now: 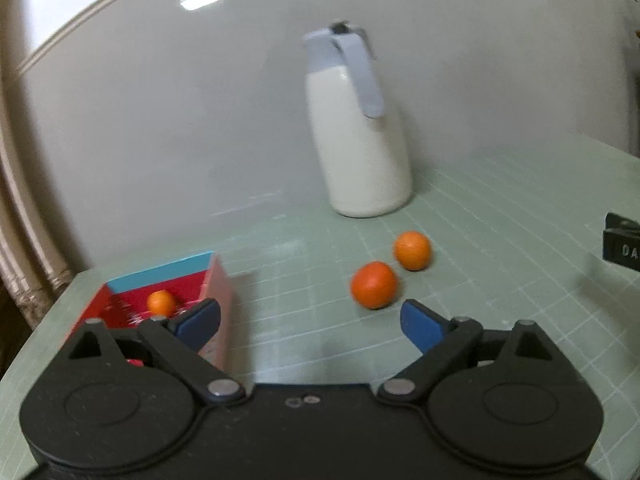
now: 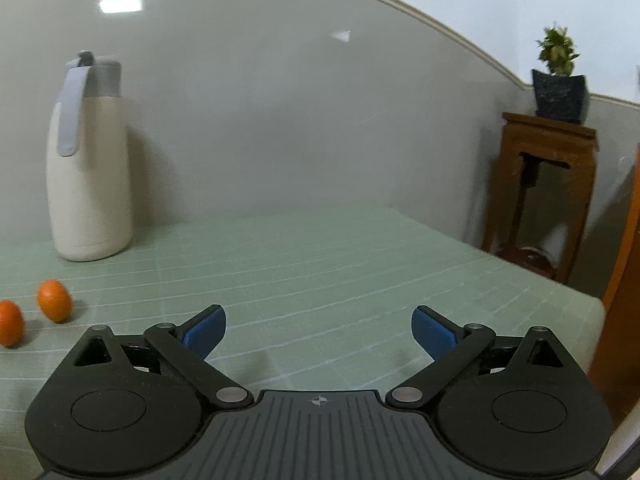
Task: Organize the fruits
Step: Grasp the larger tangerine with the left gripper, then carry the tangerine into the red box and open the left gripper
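Note:
In the left wrist view two oranges lie on the green mat: a near orange and a far orange behind it. A third small orange sits inside a red and blue box at the left. My left gripper is open and empty, with the near orange just beyond its right fingertip. In the right wrist view the same two oranges show at the far left, the far orange and the near orange. My right gripper is open and empty over bare mat.
A cream jug with a grey lid and handle stands at the back by the wall, also in the right wrist view. A black object shows at the right edge. A wooden stand with a potted plant is beyond the table's right edge.

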Motion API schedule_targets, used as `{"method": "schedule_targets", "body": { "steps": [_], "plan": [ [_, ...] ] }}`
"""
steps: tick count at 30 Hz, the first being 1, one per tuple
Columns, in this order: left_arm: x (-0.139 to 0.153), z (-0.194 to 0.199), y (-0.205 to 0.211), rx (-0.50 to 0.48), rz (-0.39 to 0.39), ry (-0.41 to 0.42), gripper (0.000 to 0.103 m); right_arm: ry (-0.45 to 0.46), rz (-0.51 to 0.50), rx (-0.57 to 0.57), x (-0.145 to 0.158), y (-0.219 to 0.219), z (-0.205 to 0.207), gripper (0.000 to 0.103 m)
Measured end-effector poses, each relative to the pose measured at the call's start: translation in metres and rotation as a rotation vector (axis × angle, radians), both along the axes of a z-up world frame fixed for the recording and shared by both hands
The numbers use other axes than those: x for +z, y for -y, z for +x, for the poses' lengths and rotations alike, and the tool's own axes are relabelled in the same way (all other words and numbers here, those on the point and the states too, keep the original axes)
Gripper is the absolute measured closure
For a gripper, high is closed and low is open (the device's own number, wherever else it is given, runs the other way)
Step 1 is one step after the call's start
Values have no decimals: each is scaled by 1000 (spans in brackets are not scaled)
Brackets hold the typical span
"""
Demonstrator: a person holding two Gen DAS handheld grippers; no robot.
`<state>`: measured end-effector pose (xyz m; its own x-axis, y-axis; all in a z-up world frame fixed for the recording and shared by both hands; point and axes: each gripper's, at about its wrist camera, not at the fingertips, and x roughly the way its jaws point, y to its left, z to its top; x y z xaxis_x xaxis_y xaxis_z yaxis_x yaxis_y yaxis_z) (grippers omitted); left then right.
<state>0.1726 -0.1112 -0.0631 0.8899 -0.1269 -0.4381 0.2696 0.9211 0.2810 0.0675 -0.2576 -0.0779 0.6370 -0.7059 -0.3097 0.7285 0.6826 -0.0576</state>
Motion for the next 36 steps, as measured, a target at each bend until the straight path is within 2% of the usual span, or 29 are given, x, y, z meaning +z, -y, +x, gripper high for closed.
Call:
{"method": "schedule_targets", "body": {
  "steps": [3, 10, 16, 21, 27, 29, 31, 36],
  "plan": [
    [-4, 11, 9, -35, 7, -29, 22, 2, -17, -30, -1, 3, -4, 4],
    [-15, 38, 26, -104, 17, -89, 27, 20, -43, -77, 3, 12, -10, 4],
    [-24, 62, 31, -109, -8, -139, 35, 14, -37, -59, 4, 13, -9, 4],
    [-29, 78, 35, -101, -31, -164, 37, 15, -33, -43, 3, 17, -10, 4],
    [-34, 92, 37, -96, -50, -205, 51, 18, -21, -28, 3, 21, -11, 4],
    [-36, 95, 38, -101, -50, -221, 64, 20, -20, -23, 3, 21, -12, 4],
    [-37, 95, 38, -98, -47, -217, 69, 18, -22, -13, 3, 21, -12, 4],
    [-37, 95, 39, -95, -36, -208, 70, 13, -23, 0, 3, 20, -12, 4]
  ]
}}
